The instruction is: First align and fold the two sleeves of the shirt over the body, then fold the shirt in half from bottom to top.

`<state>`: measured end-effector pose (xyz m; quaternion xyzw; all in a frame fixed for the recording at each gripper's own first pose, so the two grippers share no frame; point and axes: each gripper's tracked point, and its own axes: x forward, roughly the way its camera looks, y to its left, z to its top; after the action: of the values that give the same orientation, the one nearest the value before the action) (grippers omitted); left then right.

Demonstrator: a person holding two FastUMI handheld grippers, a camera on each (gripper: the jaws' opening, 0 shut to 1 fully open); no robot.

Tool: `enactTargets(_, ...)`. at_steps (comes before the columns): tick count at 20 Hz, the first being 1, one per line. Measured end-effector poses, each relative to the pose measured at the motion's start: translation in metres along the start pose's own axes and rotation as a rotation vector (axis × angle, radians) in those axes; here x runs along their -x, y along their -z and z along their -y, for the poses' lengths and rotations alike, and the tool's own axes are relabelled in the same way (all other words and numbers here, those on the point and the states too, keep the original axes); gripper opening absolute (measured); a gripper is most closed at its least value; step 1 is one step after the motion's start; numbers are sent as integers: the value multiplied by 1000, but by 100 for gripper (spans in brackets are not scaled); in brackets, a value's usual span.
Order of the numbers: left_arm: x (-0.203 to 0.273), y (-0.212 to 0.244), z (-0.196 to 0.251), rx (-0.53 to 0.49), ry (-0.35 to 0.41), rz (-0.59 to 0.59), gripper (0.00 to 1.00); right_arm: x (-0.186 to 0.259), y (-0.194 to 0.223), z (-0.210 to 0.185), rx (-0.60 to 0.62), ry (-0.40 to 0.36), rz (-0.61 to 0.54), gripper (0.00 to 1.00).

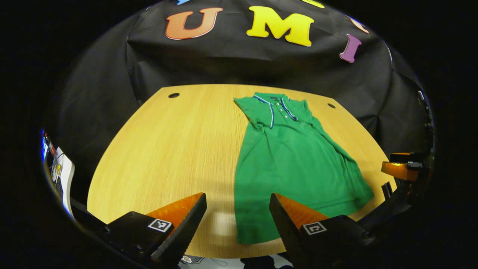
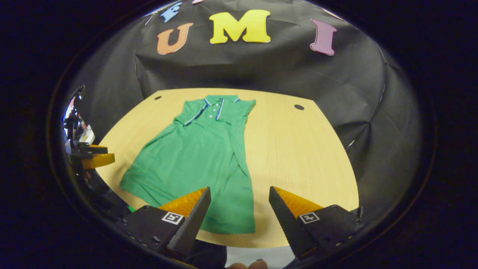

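Shirt [image 1: 291,164] lies flat on the table [image 1: 168,149], right of middle in the left gripper view, sleeves seemingly folded in; left gripper [image 1: 238,213] hangs open, empty

Right gripper view: right gripper [image 2: 239,209] open over the hem; next, I think, pinch both bottom corners and fold up

place: recording booth/lab | evidence: black cloth wall [image 1: 231,63] draped behind | wooden desk [image 1: 168,149] with cable holes [image 1: 173,95] | cluttered gear at the edge [image 2: 76,127]
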<state>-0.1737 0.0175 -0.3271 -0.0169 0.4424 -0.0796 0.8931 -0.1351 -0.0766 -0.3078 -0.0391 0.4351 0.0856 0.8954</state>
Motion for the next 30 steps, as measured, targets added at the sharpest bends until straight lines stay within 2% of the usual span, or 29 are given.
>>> enactTargets(2,-6,27,4,-15,16,-54,100,-9,29,3,8,5,-55,96)
enactTargets(6,-12,55,7,28,24,-121,100,-25,71,12,-4,22,-140,96)
enactTargets(12,-15,72,11,29,34,-174,100,-41,89,17,-20,31,-190,98)
enactTargets(14,-19,73,10,17,12,-187,100,-43,93,12,-5,17,-198,97)
enactTargets(17,-25,77,7,-31,-41,-217,100,-43,95,3,-19,-29,-209,85)
enactTargets(18,-26,77,6,-31,-46,-215,100,-44,96,2,-33,-38,-214,71)
enactTargets(19,-26,77,6,-20,-51,-217,95,-44,95,4,-35,-36,-210,65)
enactTargets(20,-27,76,7,-11,-53,-220,84,-45,95,5,-49,-37,-209,53)
enactTargets(21,-26,74,8,-3,-54,-219,67,-45,96,5,-59,-40,-212,52)
enactTargets(22,-26,74,10,1,-46,-220,70,-47,96,6,-65,-41,-205,48)
enactTargets(23,-26,75,13,2,-38,-220,42,-45,93,2,-74,-49,-211,33)
enactTargets(25,-27,73,15,8,-25,-212,12,-47,93,-2,-55,-63,-211,5)
enactTargets(26,-27,72,16,16,-16,-209,8,-49,91,-5,-50,-72,-210,6)
enactTargets(27,-29,70,17,35,-10,-209,6,-50,87,-5,-53,-82,-219,0)
enactTargets(30,-29,68,21,91,23,-214,6,-50,83,-2,-64,-79,-216,0)
